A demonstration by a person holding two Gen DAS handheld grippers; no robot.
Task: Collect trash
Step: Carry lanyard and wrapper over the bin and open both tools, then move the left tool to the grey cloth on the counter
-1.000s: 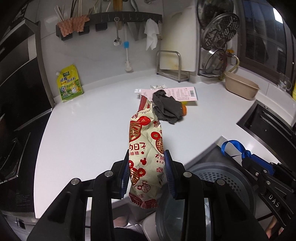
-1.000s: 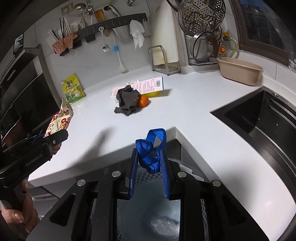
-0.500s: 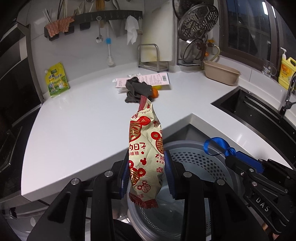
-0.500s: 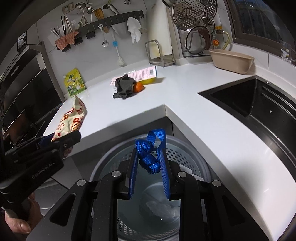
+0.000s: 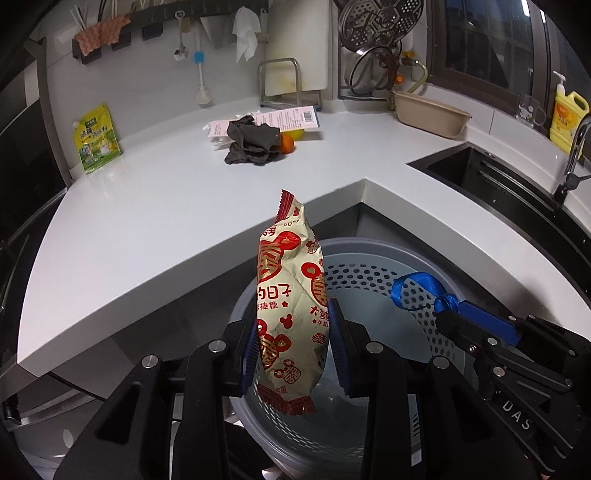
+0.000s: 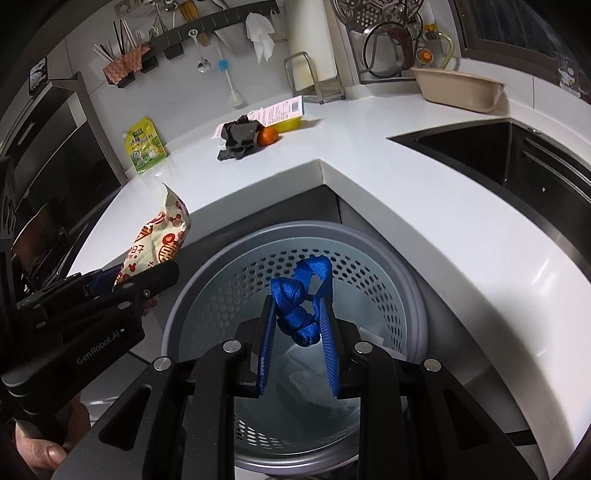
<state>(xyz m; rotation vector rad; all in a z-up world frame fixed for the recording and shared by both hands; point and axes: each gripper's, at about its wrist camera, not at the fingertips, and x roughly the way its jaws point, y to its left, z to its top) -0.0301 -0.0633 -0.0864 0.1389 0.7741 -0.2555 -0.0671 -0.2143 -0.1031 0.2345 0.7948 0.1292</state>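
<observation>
Overhead, both grippers hover above the bin (image 6: 399,258) — left gripper (image 5: 291,349) clamping wrapper (image 5: 290,295), right gripper (image 6: 297,343) clamping ribbon (image 6: 295,299).

This is a home kitchen, built around a white countertop (image 5: 155,206) that bends round a corner. Let into the countertop on its right side is a dark sink (image 5: 491,177) with a yellow bottle of dish soap (image 5: 569,114) behind it, and on the wall above the countertop's far edge a rail (image 6: 207,26) holds a spoon, brush and cloths. At the countertop's back stand a cutting board (image 5: 295,44) in a metal holder and a rack of pot lids (image 5: 376,48).
</observation>
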